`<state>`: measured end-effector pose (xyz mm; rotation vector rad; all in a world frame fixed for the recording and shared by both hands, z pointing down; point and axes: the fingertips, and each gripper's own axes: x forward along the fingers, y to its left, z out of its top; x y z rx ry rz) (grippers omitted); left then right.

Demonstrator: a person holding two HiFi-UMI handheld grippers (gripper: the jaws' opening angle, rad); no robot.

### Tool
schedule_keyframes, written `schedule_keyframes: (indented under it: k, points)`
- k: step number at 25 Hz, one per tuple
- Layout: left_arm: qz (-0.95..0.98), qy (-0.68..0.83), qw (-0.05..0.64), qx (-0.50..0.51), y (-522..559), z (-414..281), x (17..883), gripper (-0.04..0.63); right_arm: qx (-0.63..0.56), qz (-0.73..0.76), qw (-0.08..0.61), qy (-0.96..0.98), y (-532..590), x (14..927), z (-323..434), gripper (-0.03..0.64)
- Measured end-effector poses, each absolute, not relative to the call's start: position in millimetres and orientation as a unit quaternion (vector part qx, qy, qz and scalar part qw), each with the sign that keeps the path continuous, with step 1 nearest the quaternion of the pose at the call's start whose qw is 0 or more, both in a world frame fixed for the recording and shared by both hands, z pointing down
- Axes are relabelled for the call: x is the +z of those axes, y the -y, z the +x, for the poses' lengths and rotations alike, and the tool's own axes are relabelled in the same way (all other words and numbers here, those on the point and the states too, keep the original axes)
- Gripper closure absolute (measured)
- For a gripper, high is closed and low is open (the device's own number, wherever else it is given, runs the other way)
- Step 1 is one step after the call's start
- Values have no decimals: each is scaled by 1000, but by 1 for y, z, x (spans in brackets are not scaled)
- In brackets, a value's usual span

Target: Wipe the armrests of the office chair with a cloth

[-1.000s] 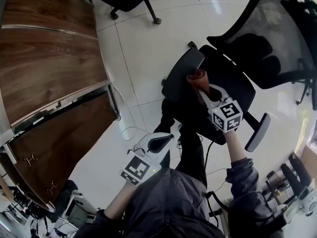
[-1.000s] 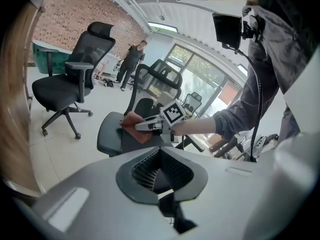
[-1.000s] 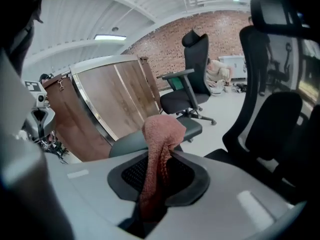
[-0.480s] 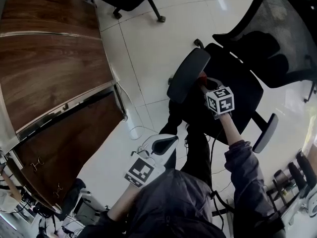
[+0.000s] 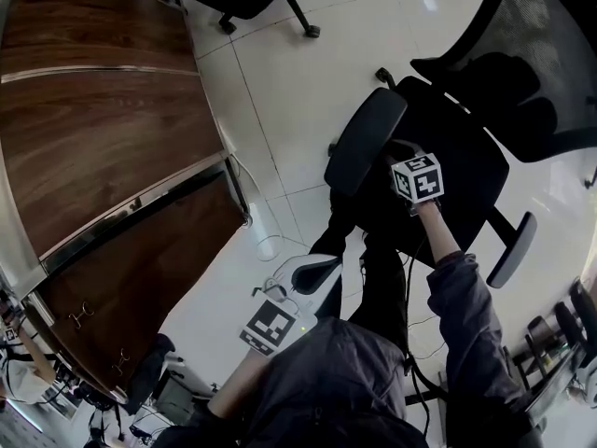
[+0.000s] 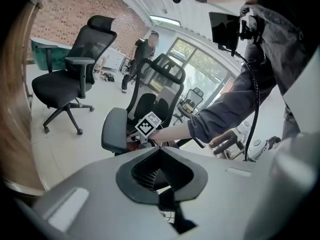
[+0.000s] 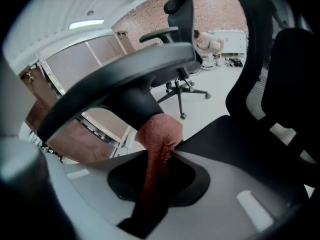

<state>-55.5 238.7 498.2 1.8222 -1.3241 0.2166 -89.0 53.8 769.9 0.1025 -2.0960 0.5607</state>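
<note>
Slid closer to armrest (image 5: pixel 366 141) with right gripper (image 7: pixel 160 151) clamped on cloth (image 7: pixel 157 134); left gripper (image 6: pixel 160 151) closed, empty; seemingly wiping now; next, rub along pad.

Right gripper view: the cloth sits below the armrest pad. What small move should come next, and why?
Probably raise the right gripper slightly and draw the cloth along the armrest pad. The gripper is shut on the cloth, but the bunched tip appears to meet the support under the pad, not the pad's own surface.
</note>
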Motion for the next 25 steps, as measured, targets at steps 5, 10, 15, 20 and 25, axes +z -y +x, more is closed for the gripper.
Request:
schedule_keyframes:
  k: [5, 10, 15, 20, 25]
  points:
    - [737, 524, 420, 77, -228, -54, 493, 580, 237, 33, 400, 885, -60, 711, -85, 546]
    - [742, 520, 417, 73, -222, -54, 492, 580, 239, 45, 374, 895, -62, 688, -77, 546]
    - [737, 523, 422, 74, -226, -58, 496, 580, 256, 61, 382, 886, -57, 710, -80, 546]
    - [728, 528, 430, 80, -236, -63, 501, 580, 261, 69, 410, 871, -51, 750, -93, 546]
    - [721, 529, 439, 82, -244, -63, 509, 580, 264, 77, 443, 853, -48, 791, -98, 546]
